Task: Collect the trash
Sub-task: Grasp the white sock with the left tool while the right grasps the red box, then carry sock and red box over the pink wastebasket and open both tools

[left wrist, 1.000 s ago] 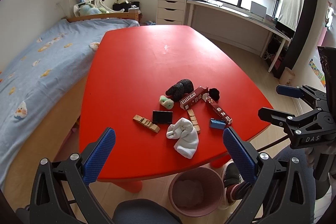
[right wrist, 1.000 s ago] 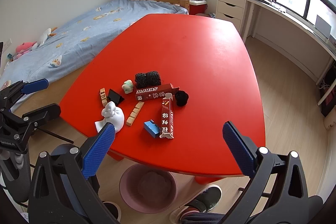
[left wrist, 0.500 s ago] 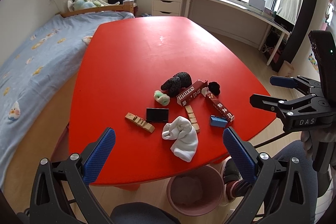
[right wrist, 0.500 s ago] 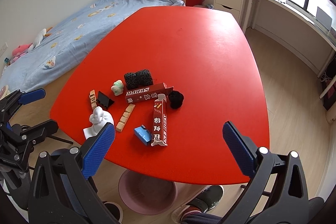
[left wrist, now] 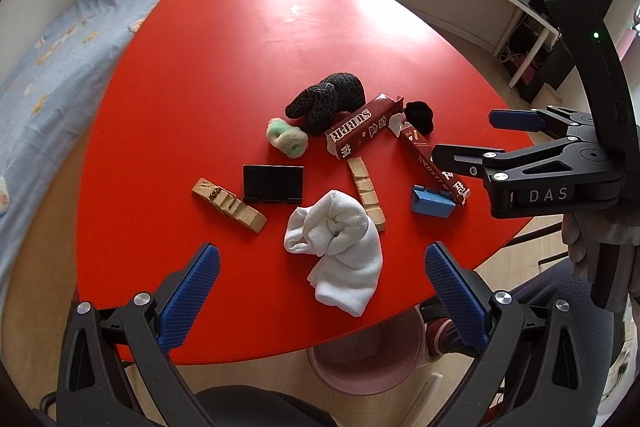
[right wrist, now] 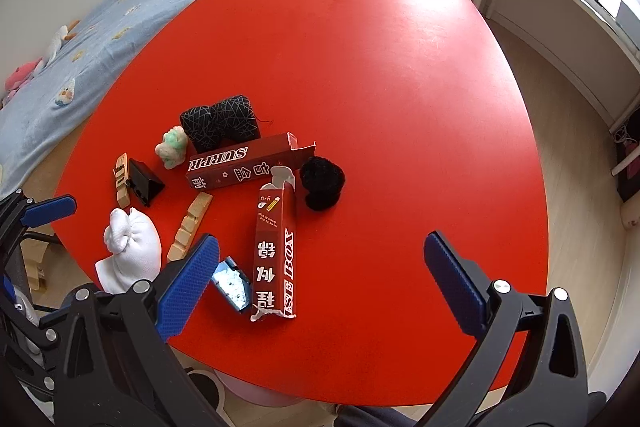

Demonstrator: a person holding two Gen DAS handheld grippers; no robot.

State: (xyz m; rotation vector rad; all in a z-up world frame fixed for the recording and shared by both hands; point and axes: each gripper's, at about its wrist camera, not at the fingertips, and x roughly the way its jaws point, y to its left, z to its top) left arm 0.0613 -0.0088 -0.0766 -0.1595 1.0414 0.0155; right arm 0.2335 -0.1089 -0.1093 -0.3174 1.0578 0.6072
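Left gripper [left wrist: 322, 285] with jaws spread wide, holding nothing, hovering above the near edge of the red table [left wrist: 224, 75]. Right gripper [right wrist: 322, 277] likewise gaping, empty, poised over the table's near edge.

Partly hidden: small blue box [right wrist: 232, 283], tucked behind the right gripper's left blue pad. Pink bin [left wrist: 366, 359] on the floor, mostly covered by the table rim. Contents of the bin hard to make out.

Scattered on the table: white rolled sock [left wrist: 340, 247] lying between and just ahead of the left jaws. Long red carton [right wrist: 276, 247] lying between the right jaws, nearer the left pad. Second red carton [right wrist: 244, 163] further off, beside a black patterned sock [right wrist: 220, 123], a black fuzzy ball [right wrist: 322, 183], a green-white wad [right wrist: 172, 149], a black folded stand [right wrist: 144, 183] and two wooden strips [left wrist: 228, 199].
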